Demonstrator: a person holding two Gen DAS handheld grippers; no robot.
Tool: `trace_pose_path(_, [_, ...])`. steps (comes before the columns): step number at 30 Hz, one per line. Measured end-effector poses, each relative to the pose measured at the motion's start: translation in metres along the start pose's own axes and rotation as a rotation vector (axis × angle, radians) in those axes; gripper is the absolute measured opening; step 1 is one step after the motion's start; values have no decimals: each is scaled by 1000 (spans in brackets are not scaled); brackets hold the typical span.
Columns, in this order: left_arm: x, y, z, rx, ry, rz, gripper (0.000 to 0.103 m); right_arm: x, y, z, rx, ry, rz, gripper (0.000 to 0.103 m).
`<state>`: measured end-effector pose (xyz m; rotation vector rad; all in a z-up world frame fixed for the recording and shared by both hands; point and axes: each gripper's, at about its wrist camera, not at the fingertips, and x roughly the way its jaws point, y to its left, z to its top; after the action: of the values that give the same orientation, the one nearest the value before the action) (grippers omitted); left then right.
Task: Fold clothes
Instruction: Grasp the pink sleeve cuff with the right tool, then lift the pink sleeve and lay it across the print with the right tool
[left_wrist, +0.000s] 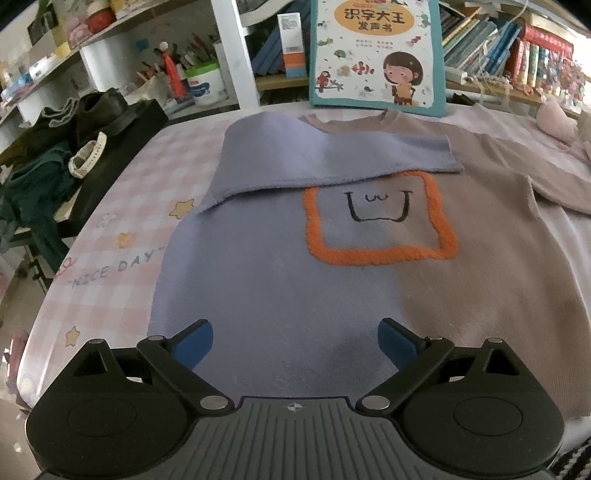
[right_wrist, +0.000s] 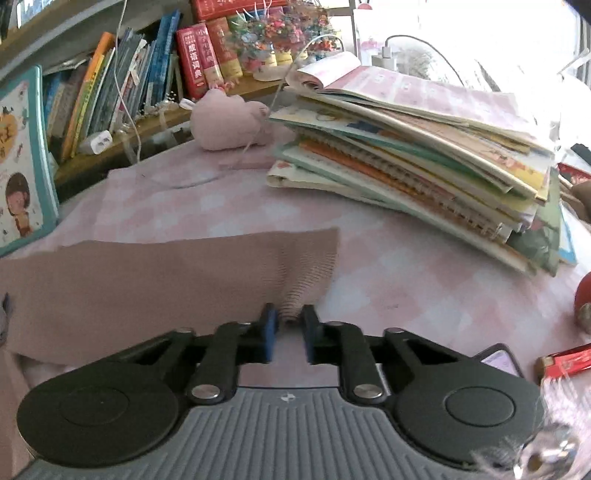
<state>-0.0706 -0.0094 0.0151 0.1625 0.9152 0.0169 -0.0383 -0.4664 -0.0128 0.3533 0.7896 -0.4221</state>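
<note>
A two-tone sweater (left_wrist: 280, 266) lies flat on the pink checked table, lavender on the left half and taupe on the right, with an orange square face on the chest. Its lavender sleeve (left_wrist: 332, 155) is folded across the chest. My left gripper (left_wrist: 295, 345) is open and empty, hovering over the lower lavender part. The taupe sleeve (right_wrist: 147, 273) stretches out to the right. My right gripper (right_wrist: 289, 323) is shut on the ribbed cuff (right_wrist: 306, 280) of this sleeve, pinching its near corner.
A children's book (left_wrist: 376, 51) stands behind the sweater's collar. Dark clothes and a black box (left_wrist: 92, 125) sit at the far left. A stack of books (right_wrist: 424, 147) and a pink plush (right_wrist: 229, 122) lie beyond the cuff. A phone (right_wrist: 498, 360) and red items (right_wrist: 565, 360) are at right.
</note>
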Motion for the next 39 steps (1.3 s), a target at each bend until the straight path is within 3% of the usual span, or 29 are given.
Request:
trace_pose_path(4, [0,-3,0,17,2,-5,98,-2,-6,1,97,-5,64,13])
trace_pose_path(7, [1,-5,0,28,9,-11,98,0,-11,2,188,36,155,26])
trace_pose_path(11, [2,-6,1,49,12,-19,98,1,-4,0,240,82,249,28])
trace_pose_path(14, [2,-7,1,64,10,-22,98,-1,0,2,239,56,202,28])
trace_pose_path(21, [4,-3,-2,72,21,-24,98,3,-30,17,374,54,136,27])
trace_pose_path(23, [5,0,-3,61,23,-21,98,4,-33,20,372,68,124,18])
trace_pose_path(24, [5,2,-4,53,21,-21,98,5,-32,21,360,78,119,7])
trace_pose_path(29, [8,9,-5,15,19,-24,98,-12,-1,34,290,35,154,6])
trace_pose_path(34, [7,13,-3,17,17,-27,98,-36,62,53,181,-73,299,6])
trace_pose_path(39, [3,14,-1,38,7,-25,98,-55,123,59,107,-102,440,6])
